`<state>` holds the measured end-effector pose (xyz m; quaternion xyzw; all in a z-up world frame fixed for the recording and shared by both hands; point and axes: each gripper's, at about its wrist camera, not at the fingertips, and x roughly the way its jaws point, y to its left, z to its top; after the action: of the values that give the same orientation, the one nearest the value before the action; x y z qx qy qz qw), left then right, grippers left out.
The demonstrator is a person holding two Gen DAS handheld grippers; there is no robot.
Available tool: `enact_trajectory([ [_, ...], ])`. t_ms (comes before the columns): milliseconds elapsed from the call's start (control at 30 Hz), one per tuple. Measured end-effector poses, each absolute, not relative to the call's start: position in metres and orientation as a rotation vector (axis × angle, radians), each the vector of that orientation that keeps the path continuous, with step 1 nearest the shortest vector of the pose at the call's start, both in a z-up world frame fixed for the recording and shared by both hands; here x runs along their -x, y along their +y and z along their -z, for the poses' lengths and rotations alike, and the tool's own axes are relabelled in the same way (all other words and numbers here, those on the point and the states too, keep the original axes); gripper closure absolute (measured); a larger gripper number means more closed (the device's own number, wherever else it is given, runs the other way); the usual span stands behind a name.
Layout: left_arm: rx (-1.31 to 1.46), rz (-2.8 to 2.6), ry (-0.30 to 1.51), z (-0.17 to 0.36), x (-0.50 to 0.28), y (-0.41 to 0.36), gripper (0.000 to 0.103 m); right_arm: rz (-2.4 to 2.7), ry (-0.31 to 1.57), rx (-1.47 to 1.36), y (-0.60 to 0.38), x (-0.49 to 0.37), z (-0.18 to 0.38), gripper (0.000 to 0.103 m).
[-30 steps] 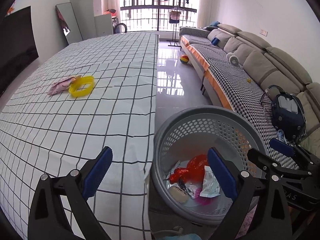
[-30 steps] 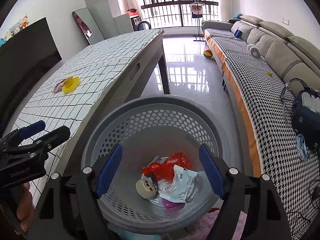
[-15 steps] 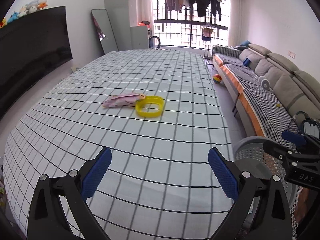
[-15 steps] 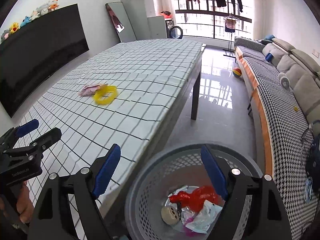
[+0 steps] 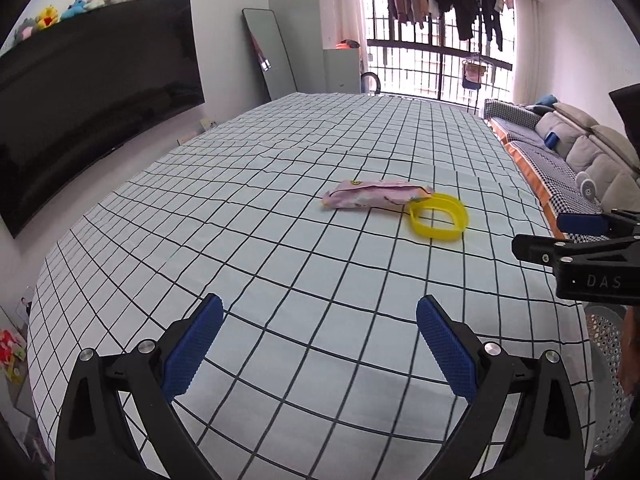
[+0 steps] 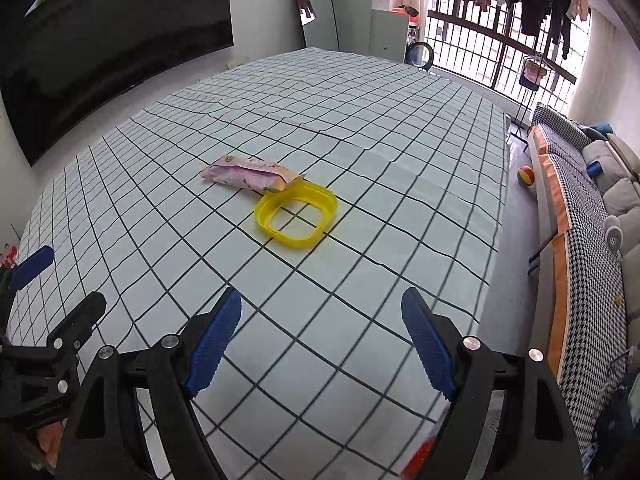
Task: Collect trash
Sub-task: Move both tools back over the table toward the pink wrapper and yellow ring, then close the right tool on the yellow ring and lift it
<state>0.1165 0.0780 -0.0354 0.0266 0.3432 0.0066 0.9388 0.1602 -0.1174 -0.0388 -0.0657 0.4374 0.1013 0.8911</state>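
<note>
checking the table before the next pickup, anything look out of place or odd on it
Two bits of litter lie mid-table on the checked cloth: a crumpled pink wrapper and a yellow plastic ring, the wrapper's end overlapping the ring's rim. Nothing looks spilled or broken.

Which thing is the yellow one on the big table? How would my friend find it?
Look at the big table with the checked cloth; only two things lie near its middle. The yellow ring is a flat, hollow plastic loop, and you can see the cloth through it. The pink wrapper touching it is soft and crinkly.
</note>
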Motion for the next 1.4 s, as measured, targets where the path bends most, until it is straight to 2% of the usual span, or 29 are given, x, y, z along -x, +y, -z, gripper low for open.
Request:
enact_trajectory([
  [533, 0.038, -0.039, 0.735, 0.051, -0.131, 0.103, 0.008, -0.192, 1.073, 0.088, -0.076, -0.25, 0.092, 0.024],
  [767, 0.037, -0.027, 0.735, 0.051, -0.129, 0.101, 0.008, -0.173, 1.068, 0.057, -0.068, -0.268, 0.101, 0.021],
  [1100, 0.037, -0.02, 0.73, 0.05, -0.128, 0.1, 0.008, -0.105, 1.035, 0.072, -0.061, -0.288, 0.105, 0.021],
  [1233, 0.047, -0.02, 0.733, 0.049, -0.129, 0.102, 0.008, -0.126, 1.01, 0.082, -0.06, -0.281, 0.103, 0.03],
  [1400, 0.051, -0.025, 0.731, 0.049, -0.129, 0.103, 0.008, -0.155, 1.007, 0.085, -0.063, -0.264, 0.103, 0.031],
])
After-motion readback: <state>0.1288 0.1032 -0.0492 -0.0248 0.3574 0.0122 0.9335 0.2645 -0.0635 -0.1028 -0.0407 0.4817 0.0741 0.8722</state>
